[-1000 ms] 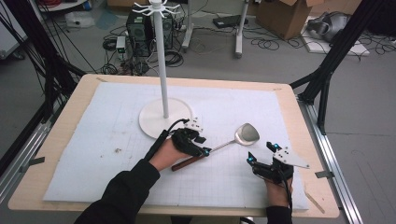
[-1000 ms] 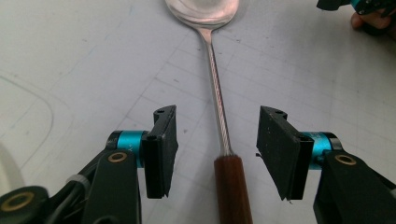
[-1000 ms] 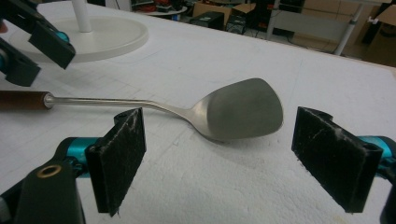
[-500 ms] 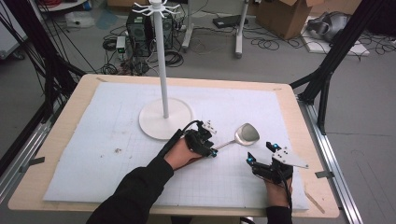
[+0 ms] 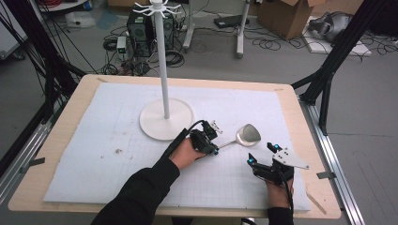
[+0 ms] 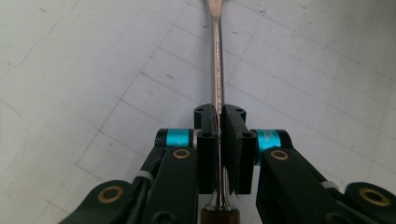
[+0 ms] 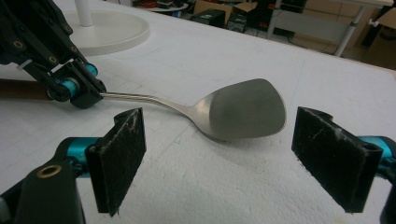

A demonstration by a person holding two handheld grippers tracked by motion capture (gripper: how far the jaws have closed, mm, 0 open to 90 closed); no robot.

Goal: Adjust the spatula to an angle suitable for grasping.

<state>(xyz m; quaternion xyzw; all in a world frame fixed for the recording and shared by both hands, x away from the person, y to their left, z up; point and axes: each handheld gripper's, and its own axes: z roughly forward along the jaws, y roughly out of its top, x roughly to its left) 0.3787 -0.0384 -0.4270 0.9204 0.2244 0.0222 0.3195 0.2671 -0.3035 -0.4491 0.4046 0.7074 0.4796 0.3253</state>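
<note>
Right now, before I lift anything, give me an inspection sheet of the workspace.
Surface: white gridded mat on a wooden table, lightly speckled.
Job's things: metal spatula lying flat, wooden grip toward the person; white hanger stand upright behind it.
Clutter: nothing seen on the mat.
Grippers: left gripper has just closed, now clamped on the spatula's metal shaft; right gripper open, apart from the blade.
Cables: one trails from each gripper; tangle on the floor beyond.
Surroundings: computer tower, cardboard box.
</note>
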